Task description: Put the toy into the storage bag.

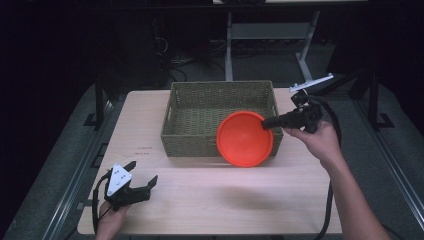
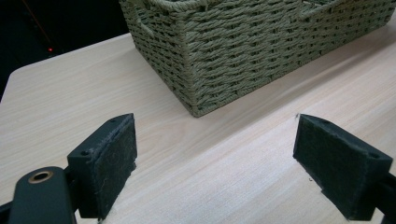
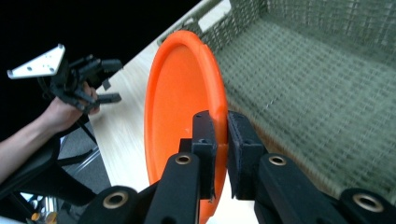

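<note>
An orange round plate (image 1: 244, 138) hangs in the air over the front right corner of a woven green basket (image 1: 195, 122), tilted with its face toward the camera. My right gripper (image 1: 267, 122) is shut on the plate's right rim. In the right gripper view the two black pads clamp the plate (image 3: 180, 102) at its edge, with the basket's floor (image 3: 322, 93) beyond. My left gripper (image 1: 143, 173) rests low at the table's front left corner, jaws open with nothing between them. In the left gripper view its pads (image 2: 109, 161) stand wide apart over bare wood, facing the basket's corner (image 2: 219, 51).
The light wooden table (image 1: 220, 200) has free room in front of the basket. A cable (image 1: 329, 210) trails down from the right gripper along the forearm. Dark floor and metal frame legs (image 1: 229, 45) lie beyond the far edge.
</note>
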The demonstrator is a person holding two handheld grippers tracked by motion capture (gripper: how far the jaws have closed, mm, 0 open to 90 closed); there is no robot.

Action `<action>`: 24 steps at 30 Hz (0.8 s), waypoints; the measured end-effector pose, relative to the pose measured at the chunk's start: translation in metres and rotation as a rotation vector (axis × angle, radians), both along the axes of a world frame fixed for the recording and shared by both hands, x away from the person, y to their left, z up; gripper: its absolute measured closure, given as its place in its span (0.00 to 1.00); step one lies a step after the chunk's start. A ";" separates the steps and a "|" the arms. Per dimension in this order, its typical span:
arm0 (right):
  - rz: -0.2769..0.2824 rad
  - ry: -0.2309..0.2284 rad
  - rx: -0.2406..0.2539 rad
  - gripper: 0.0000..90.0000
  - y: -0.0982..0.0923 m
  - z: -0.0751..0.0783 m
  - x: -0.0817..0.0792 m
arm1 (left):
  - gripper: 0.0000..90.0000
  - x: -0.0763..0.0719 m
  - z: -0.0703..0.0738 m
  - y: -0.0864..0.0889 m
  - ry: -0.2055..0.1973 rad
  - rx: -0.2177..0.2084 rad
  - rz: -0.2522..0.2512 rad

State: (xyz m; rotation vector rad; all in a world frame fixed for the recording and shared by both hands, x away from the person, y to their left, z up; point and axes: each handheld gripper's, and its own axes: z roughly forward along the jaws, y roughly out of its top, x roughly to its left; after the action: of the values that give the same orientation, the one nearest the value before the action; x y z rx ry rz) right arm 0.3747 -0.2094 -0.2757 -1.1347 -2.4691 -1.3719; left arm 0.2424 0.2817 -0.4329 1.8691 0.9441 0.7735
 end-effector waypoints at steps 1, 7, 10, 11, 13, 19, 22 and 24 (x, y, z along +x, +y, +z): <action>-0.010 -0.004 0.002 0.91 0.002 0.006 0.007 | 0.14 0.000 0.000 0.000 0.001 0.000 0.001; -0.041 0.002 0.010 0.91 0.009 0.017 0.025 | 0.14 0.000 0.000 0.001 -0.001 0.009 0.000; -0.049 0.008 0.011 0.91 0.019 0.021 0.039 | 0.14 0.000 0.000 0.001 -0.001 0.003 0.000; -0.053 0.007 0.008 0.91 0.022 0.022 0.043 | 0.14 0.000 0.000 0.001 -0.004 0.002 -0.001; -0.059 0.008 0.003 0.91 0.024 0.023 0.046 | 0.14 0.000 0.000 0.001 -0.001 -0.007 0.002; -0.085 0.029 0.003 0.91 0.034 0.023 0.069 | 0.14 0.000 0.000 0.000 -0.005 -0.013 0.000; -0.124 0.045 -0.008 0.91 0.037 0.020 0.084 | 0.14 0.000 0.000 0.000 -0.004 -0.015 0.001; -0.137 0.046 -0.012 0.91 0.038 0.019 0.088 | 0.14 0.000 0.000 0.000 -0.005 -0.006 -0.007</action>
State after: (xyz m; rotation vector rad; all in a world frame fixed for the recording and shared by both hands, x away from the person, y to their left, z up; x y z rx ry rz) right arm 0.4629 -0.1716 -0.2568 -1.3450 -2.4110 -1.3496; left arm 0.2422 0.2813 -0.4325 1.8633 0.9356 0.7698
